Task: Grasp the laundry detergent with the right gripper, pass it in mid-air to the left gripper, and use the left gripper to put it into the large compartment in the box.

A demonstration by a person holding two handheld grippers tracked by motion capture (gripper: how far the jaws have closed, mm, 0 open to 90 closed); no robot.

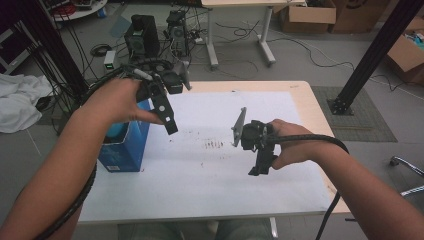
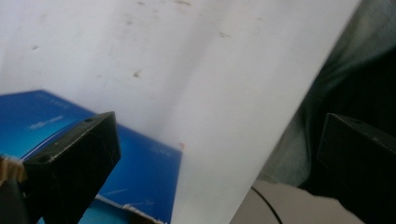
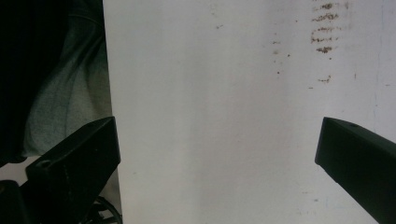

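High view: one blue box, two hand-held grippers — left, right — both wide open, empty

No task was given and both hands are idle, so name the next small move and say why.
Probably lower the open left gripper toward the open-topped blue cardboard box at the white sheet's left edge: it hangs just above it, the one graspable thing there. The right gripper, also open, is over bare sheet.

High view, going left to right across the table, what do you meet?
Blue box at the table's left edge → left tongs held above the white sheet → rust-coloured marks on the sheet → right tongs → bare wooden table edge.
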